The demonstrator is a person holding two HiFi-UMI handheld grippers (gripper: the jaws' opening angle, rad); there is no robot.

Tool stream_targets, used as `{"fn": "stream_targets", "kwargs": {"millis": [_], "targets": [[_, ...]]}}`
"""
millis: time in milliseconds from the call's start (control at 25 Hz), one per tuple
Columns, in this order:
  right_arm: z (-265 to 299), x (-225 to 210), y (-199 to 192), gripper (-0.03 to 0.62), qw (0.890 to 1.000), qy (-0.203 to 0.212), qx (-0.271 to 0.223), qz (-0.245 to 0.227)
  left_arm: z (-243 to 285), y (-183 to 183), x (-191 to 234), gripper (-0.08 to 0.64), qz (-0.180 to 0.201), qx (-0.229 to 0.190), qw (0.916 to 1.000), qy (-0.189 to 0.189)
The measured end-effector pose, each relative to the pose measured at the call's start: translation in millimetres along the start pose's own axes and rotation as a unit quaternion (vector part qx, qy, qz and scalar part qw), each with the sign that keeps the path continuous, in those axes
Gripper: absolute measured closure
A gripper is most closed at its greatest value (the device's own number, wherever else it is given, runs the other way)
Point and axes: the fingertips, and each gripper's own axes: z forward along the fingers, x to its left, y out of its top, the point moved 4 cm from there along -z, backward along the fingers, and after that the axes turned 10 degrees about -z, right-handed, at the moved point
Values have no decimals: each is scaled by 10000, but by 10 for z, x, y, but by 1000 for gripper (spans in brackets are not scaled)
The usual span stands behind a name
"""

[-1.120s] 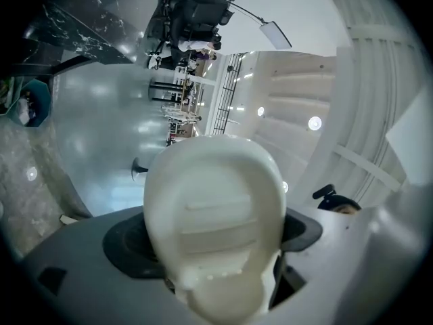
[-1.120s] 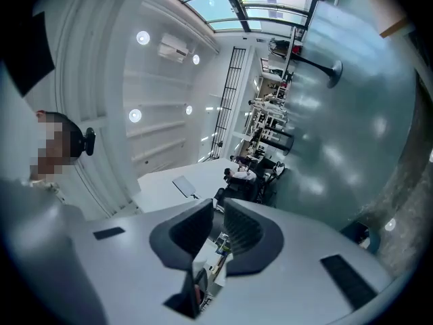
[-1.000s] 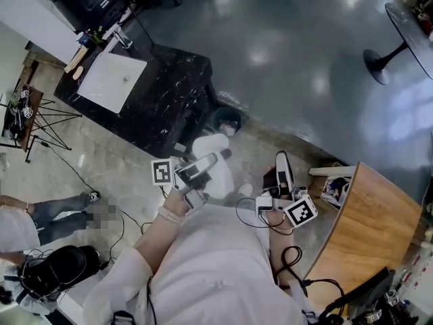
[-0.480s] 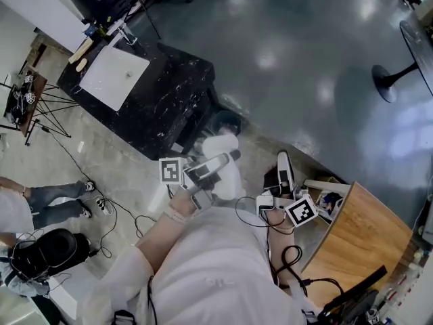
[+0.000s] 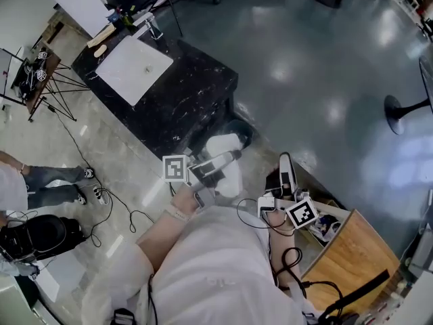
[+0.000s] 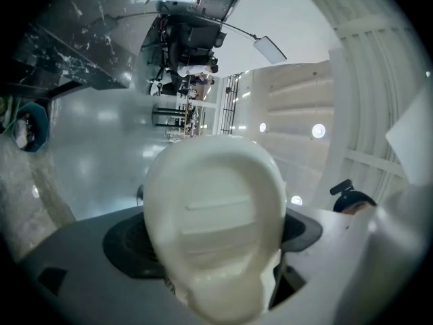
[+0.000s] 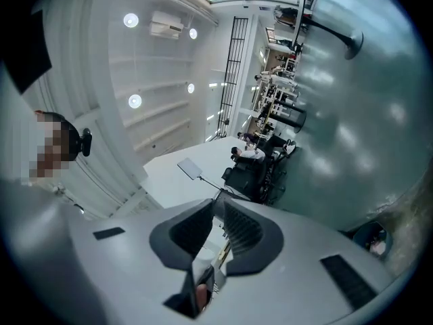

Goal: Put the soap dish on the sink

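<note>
Counter (image 5: 186, 103) with sink (image 5: 134, 68) now closer to you in head view. Your left gripper (image 5: 226, 158) clamps soap dish (image 5: 222, 145); sink ahead-left, well apart. Right gripper (image 5: 285, 170) near-closed, empty.

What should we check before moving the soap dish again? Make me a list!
1. Dish held firmly: ok. The white soap dish is clamped between the fingers of the left gripper.
2. Other tool free: ok. The right gripper has its fingers together with nothing between them.
3. Target in sight: ok. The white sink shows in the black counter ahead.
4. Close enough to set down: not ok. The dish hangs over the floor, apart from the counter.
5. Free spot on the sink edge: cannot tell. It is too small in the head view.
</note>
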Motion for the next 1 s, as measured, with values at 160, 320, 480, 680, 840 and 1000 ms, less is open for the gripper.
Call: {"fn": "stream_targets", "kwargs": {"millis": [160,320,480,680,840,1000], "targets": [[378,61,-226,528,9992,187,354,46,-244,317,-98,71,324,-383,9985,226],[786,201,-531,528,9962,475,724,111,-592,626,-178,71,764,-744,9917,723],[1208,439,-873,528,9893,879,1150,158,-1012,887,-279,71,1135,-1179,9779,1301],[1656,663,-1375,528,9791,1204,1613,291,-1570,1224,-322,71,1630,-1655,9492,2125],[1981,783,-1858,528,9696,1442,1938,380,-2020,1497,-257,71,1941,-1857,9194,2872],[2253,890,-2279,528,9620,1552,2207,424,-2377,1740,-156,71,2064,-1904,8922,3539]]}}
